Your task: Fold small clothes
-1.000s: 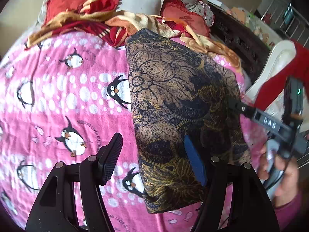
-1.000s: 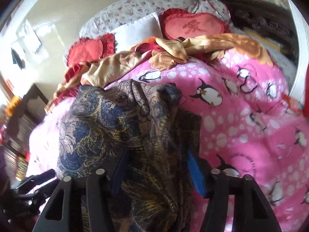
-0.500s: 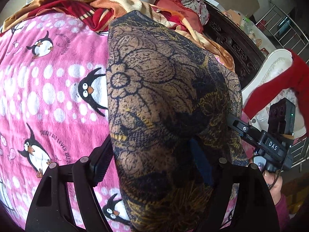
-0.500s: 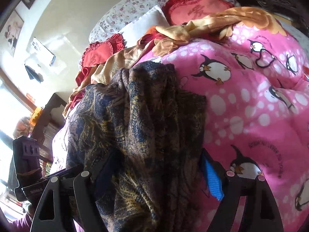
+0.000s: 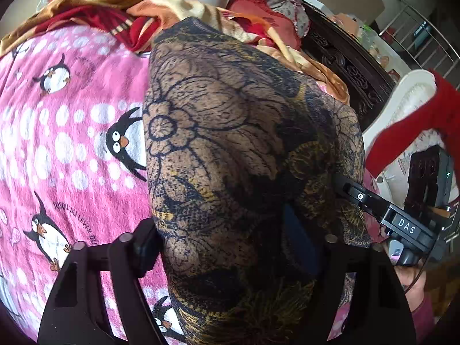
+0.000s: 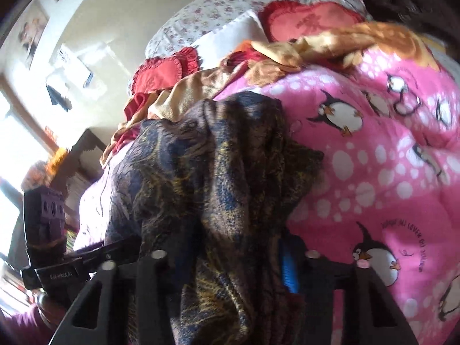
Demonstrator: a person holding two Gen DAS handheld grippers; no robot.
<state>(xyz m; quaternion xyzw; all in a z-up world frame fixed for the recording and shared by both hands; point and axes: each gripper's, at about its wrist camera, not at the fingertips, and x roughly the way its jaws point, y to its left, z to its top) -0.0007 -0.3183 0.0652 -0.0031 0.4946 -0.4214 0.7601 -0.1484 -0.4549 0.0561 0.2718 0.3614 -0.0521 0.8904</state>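
Dark floral garment (image 5: 235,155), brown-gold with navy print, lay bunched on the pink penguin blanket (image 5: 66,143), near the blanket's edge on the side of the dark carved furniture (image 5: 353,66). Cloth rose in a hump and filled the middle of both wrist views.

Left gripper (image 5: 227,247): jaws had just been closing a little, garment between them. Cloth draped over the blue-padded finger and met the other pad; whether the pads pressed it, couldn't tell.

Right gripper (image 6: 224,261): jaws had just been closing hard, and a thick gathered fold of the garment (image 6: 218,178) was pinched between the fingers, blue pad (image 6: 287,270) against the cloth. In the left view its finger reached into the garment's edge.

Further out: rumpled orange-and-red blanket (image 5: 120,11) and red cushions (image 6: 310,20) at the head of the bed, floral pillow (image 6: 218,8) behind. Right view was blurred.
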